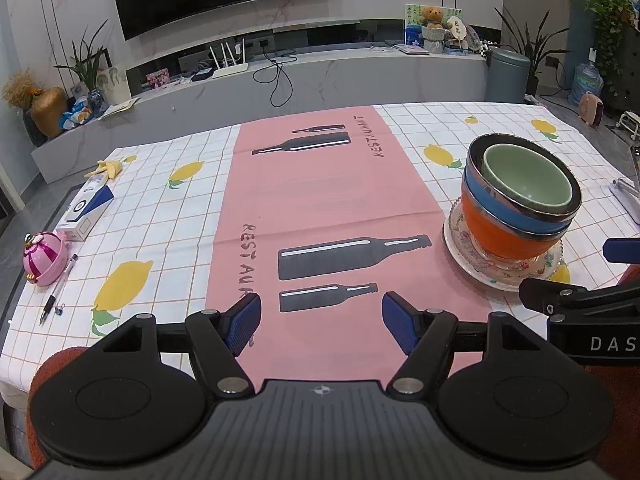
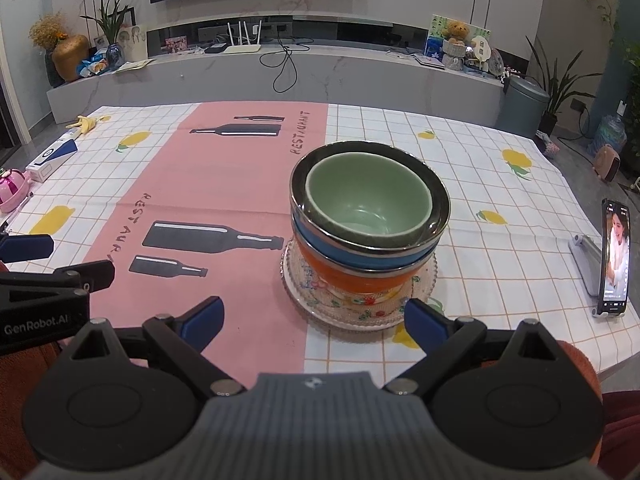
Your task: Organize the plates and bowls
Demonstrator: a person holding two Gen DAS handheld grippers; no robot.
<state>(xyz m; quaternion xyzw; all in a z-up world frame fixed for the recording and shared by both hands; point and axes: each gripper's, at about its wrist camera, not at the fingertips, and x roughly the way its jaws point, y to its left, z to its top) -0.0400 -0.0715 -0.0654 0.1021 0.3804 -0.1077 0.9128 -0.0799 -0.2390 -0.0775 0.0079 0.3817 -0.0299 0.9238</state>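
A stack stands on the tablecloth: a clear floral glass plate [image 2: 352, 308] [image 1: 476, 264] at the bottom, then an orange bowl [image 2: 352, 280] [image 1: 504, 236], a blue steel-rimmed bowl [image 2: 340, 250] [image 1: 508, 210] and a green bowl [image 2: 368, 200] [image 1: 528, 180] nested on top. My right gripper [image 2: 316, 320] is open just in front of the plate, holding nothing. My left gripper [image 1: 322, 322] is open over the pink runner, left of the stack, with nothing between its fingers. Each gripper shows at the edge of the other's view.
A phone on a stand [image 2: 614, 256] is at the table's right edge. At the left lie a pink round toy [image 1: 44, 258], a pen [image 1: 58, 288], a blue-white box [image 1: 86, 210] and a banana peel [image 1: 106, 168]. The pink runner [image 1: 304, 200] covers the middle.
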